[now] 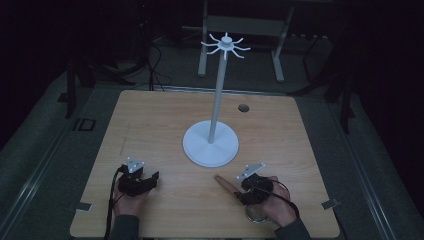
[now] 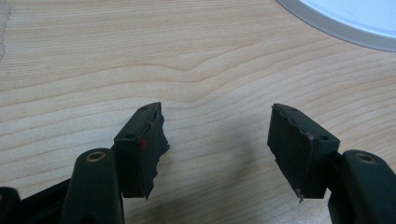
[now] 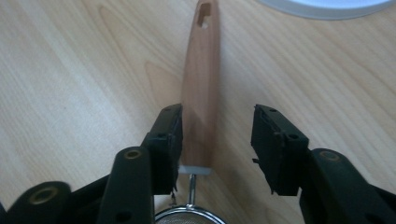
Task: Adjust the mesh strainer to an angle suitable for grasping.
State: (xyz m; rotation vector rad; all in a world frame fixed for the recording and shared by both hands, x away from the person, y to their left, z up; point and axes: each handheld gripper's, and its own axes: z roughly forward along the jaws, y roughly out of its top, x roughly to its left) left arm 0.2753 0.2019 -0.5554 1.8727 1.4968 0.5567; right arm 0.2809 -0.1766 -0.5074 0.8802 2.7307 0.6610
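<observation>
Two grippers: both spread wide.
Right gripper (image 3: 217, 149): jaws straddle the strainer's wooden handle (image 3: 200, 93), lower centre, ungripped.
Left gripper (image 2: 217, 149): idle, empty.
Hook stand (image 1: 210, 144): centre, probably the hanging spot.

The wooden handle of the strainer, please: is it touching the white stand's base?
Apart. In the high view, bare table separates the wooden handle from the white stand's base.
</observation>
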